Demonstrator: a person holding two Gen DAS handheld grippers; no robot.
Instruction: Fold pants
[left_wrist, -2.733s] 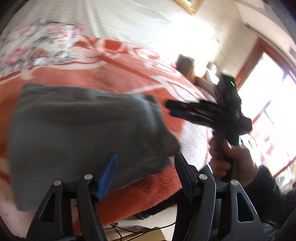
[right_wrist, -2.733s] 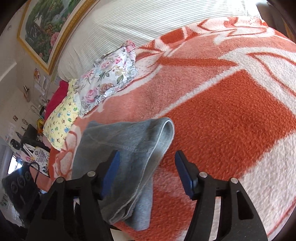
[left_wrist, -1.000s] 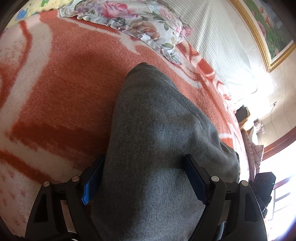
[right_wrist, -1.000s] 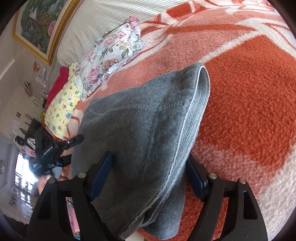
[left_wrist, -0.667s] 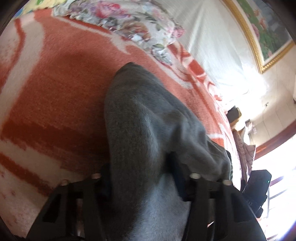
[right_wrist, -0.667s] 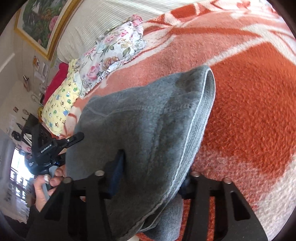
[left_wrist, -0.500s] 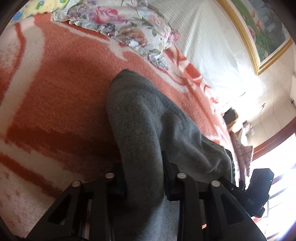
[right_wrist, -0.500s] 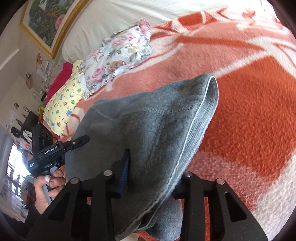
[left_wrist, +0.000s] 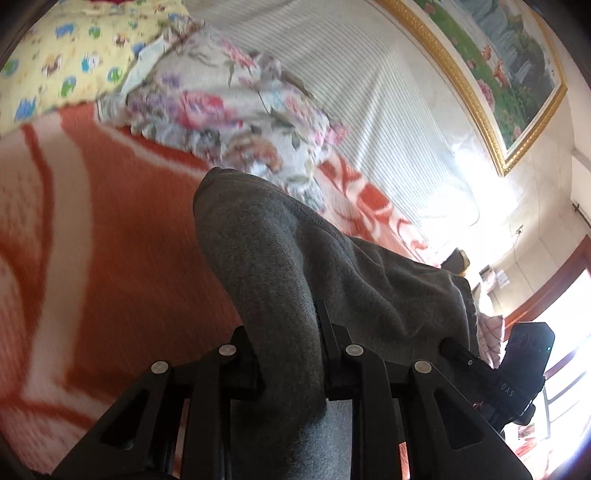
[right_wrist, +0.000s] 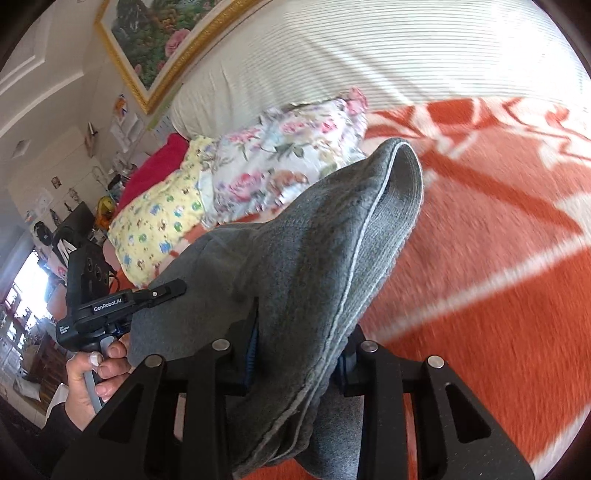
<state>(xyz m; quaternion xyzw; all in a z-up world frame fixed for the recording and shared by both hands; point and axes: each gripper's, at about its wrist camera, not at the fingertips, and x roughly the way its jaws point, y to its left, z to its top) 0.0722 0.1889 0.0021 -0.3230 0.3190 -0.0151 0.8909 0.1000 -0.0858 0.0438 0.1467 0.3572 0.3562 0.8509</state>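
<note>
The grey fleece pants (left_wrist: 288, 266) are folded into a thick bundle and held up over the orange and white blanket (left_wrist: 122, 258). My left gripper (left_wrist: 286, 343) is shut on one end of the bundle. My right gripper (right_wrist: 299, 350) is shut on the other end, where the hem edge (right_wrist: 402, 173) sticks up. The pants (right_wrist: 295, 251) span between both grippers. The left gripper also shows in the right wrist view (right_wrist: 162, 291), and the right gripper in the left wrist view (left_wrist: 465, 358).
A floral pillow (left_wrist: 229, 110) and a yellow patterned pillow (left_wrist: 62, 59) lie at the head of the bed. A striped white cover (right_wrist: 406, 51) lies behind them. A gold-framed painting (right_wrist: 159, 40) hangs on the wall. A bright window (left_wrist: 569, 325) is at the right.
Both grippers closed on the pants, which were lying between open jaws a second ago. The bundle has since been lifted off the blanket and both views tilted upward.
</note>
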